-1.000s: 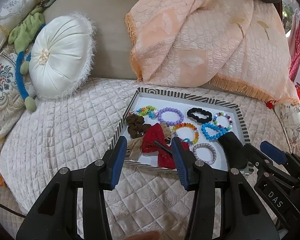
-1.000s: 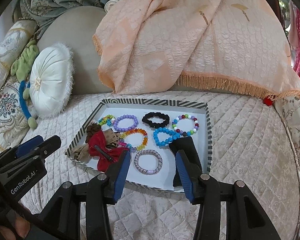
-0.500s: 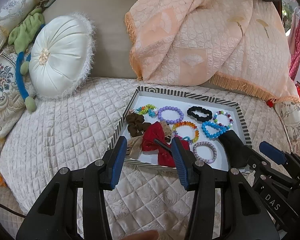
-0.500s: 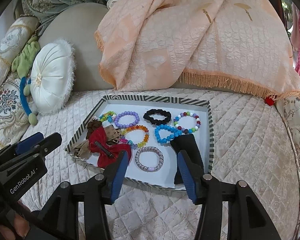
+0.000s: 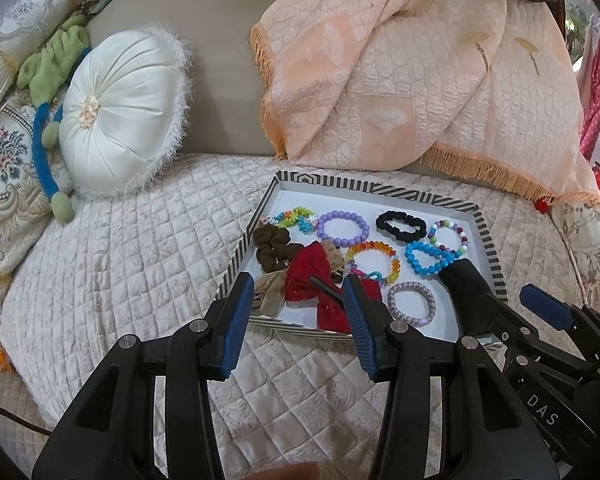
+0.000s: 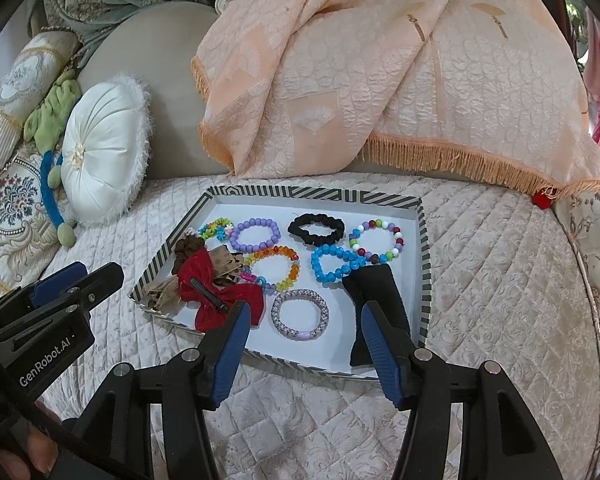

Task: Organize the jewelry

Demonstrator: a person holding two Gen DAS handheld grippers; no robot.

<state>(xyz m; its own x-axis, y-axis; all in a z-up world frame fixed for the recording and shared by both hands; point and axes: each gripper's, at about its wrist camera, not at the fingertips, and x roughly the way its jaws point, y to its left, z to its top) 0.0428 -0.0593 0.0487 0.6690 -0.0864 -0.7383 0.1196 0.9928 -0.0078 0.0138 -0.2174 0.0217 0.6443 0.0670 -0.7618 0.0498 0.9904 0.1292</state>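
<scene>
A striped-rim white tray [image 5: 364, 190] on the quilted bed holds several bead bracelets, among them a purple one [image 6: 256, 234], a blue one [image 6: 334, 264] and a lilac woven one [image 6: 300, 314]. With them lie a black scrunchie [image 6: 316, 230], a brown scrunchie [image 5: 274, 248], a red bow [image 6: 220, 296] and a black pouch [image 6: 380, 300]. My left gripper [image 5: 298, 280] hovers open over the tray's near left edge, above the bow. My right gripper [image 6: 306, 307] hangs over the near edge by the lilac bracelet; its jaws are opening with nothing between them.
A round white cushion [image 5: 120, 112] and a green and blue plush toy [image 5: 44, 128] lie at the left. A peach fringed throw [image 5: 420, 80] is draped over the headboard behind the tray. Quilted cover [image 6: 500, 280] stretches right of the tray.
The right gripper's jaws have spread wider apart. Both grippers hold their places over the tray's near edge, and the items in the tray lie as before.
</scene>
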